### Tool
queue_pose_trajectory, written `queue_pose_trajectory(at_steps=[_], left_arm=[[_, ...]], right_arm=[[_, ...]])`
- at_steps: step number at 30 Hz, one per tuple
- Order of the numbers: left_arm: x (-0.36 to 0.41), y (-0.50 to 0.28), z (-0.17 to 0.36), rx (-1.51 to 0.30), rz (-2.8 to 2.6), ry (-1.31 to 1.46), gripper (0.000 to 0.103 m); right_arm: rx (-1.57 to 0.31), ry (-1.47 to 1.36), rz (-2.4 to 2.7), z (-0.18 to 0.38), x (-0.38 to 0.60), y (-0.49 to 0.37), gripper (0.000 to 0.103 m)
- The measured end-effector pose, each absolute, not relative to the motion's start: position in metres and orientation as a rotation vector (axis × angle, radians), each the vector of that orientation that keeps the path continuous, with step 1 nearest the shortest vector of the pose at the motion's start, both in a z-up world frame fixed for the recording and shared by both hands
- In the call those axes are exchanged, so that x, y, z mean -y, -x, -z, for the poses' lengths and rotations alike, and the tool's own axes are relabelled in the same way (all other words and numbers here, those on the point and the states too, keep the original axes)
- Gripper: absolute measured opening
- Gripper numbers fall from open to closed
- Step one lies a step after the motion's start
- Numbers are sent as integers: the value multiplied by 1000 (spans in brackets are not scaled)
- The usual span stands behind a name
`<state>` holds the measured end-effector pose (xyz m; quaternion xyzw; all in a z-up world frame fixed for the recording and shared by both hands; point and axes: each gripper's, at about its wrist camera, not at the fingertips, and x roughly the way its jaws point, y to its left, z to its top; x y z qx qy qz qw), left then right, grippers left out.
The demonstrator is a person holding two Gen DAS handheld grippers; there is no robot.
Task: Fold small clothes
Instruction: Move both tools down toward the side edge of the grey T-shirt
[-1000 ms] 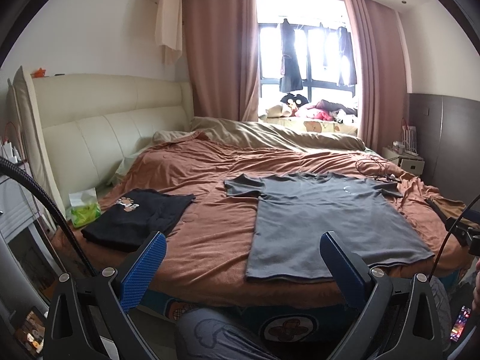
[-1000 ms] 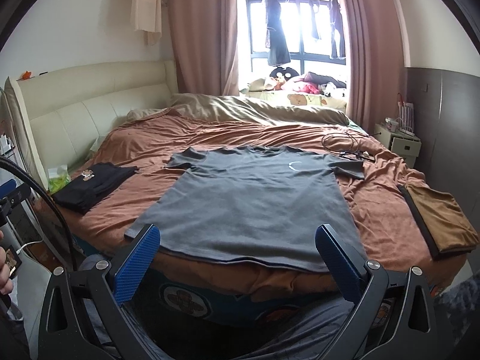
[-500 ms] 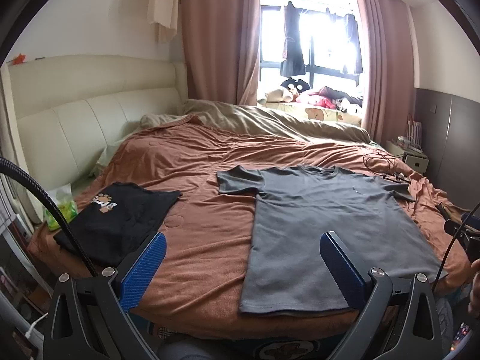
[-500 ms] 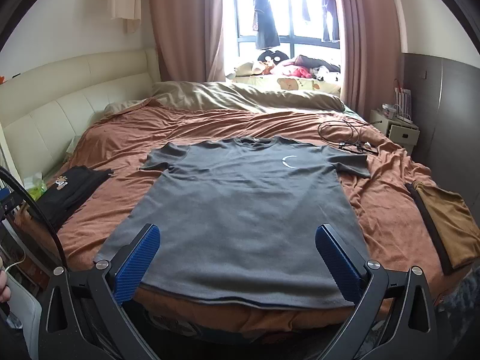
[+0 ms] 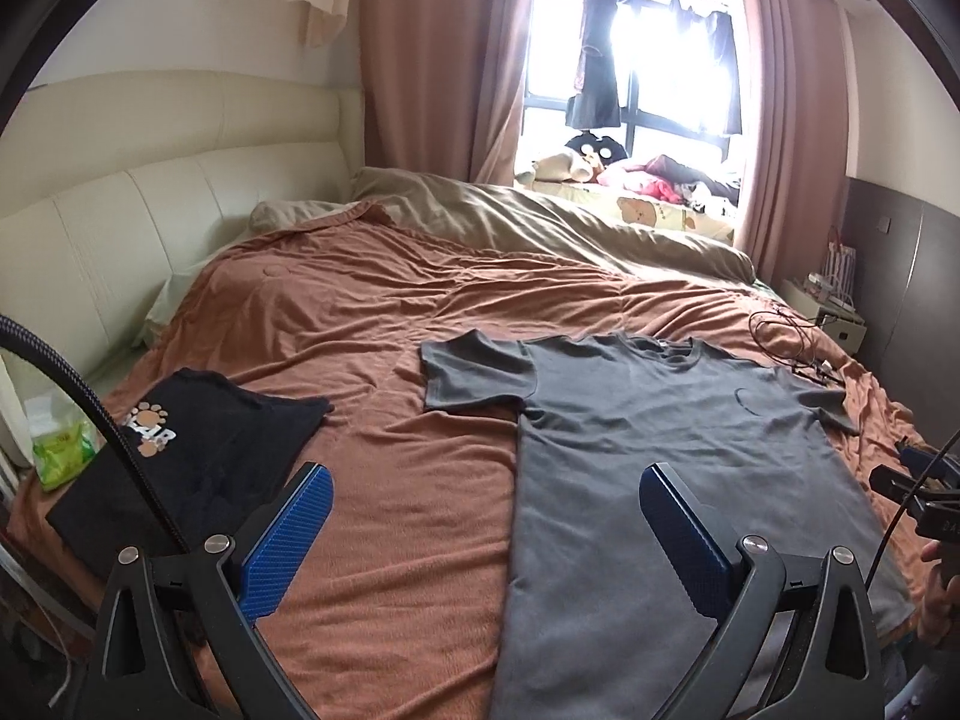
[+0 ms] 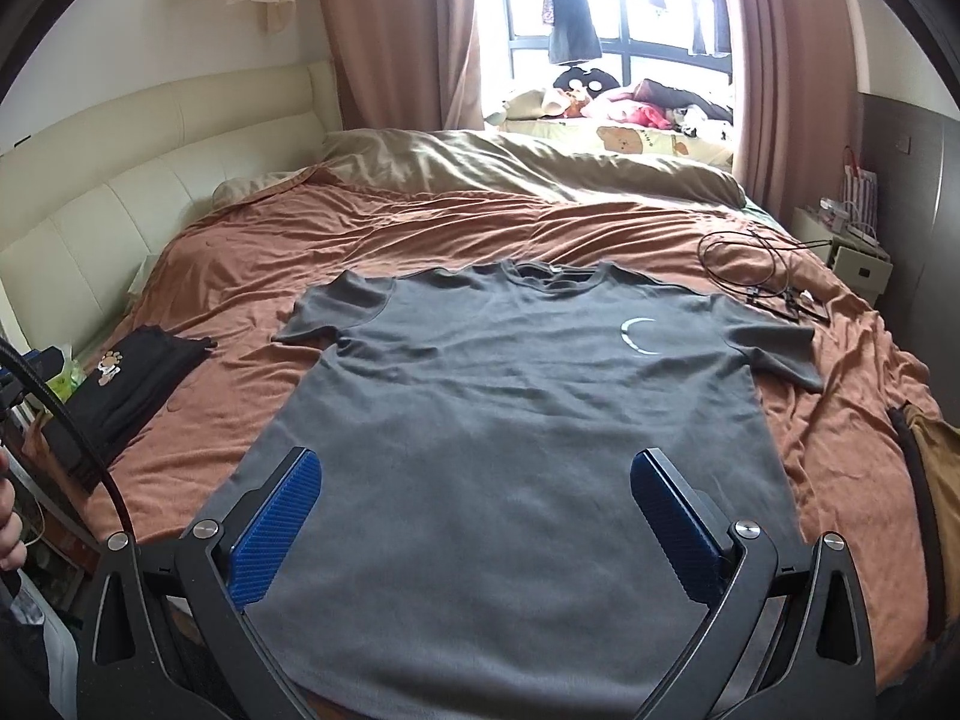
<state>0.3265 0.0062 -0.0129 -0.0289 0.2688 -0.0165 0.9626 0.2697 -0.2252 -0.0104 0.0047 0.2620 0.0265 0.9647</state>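
A grey T-shirt [image 6: 528, 396] lies spread flat, front up, on the brown bedspread [image 6: 420, 228], collar toward the window, with a small white crescent mark on its chest. In the left wrist view the same grey T-shirt [image 5: 648, 456] fills the right half. My left gripper [image 5: 486, 492] hovers open above the shirt's left side edge, nothing between its blue pads. My right gripper [image 6: 477, 477] is open above the shirt's lower middle, also holding nothing. The hem nearest me is hidden behind the gripper frames.
A folded black garment [image 5: 180, 456] with a paw print lies at the bed's left edge, a green tissue pack [image 5: 57, 450] beside it. A folded tan garment [image 6: 936, 480] sits at the right edge. Black cables [image 6: 756, 270] lie past the right sleeve. A beige duvet [image 6: 540, 162] is bunched at the far side.
Both grippers have moved forward and up over the bed, so the shirt now lies under them. Both stay open and the shirt has not shifted.
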Motion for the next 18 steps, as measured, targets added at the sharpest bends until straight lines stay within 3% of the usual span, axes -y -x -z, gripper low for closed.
queue_pose_trajectory(at_steps=[2, 9, 18], left_arm=[[-7, -347, 13, -553, 35, 62, 102], [-20, -428, 21, -608, 30, 125, 77], [-28, -520, 40, -684, 37, 140, 75]], right_arm=[[-532, -20, -72, 9, 227, -291, 103], [-573, -61, -58, 12, 239, -369, 95], [-655, -120, -99, 9, 238, -455, 78]])
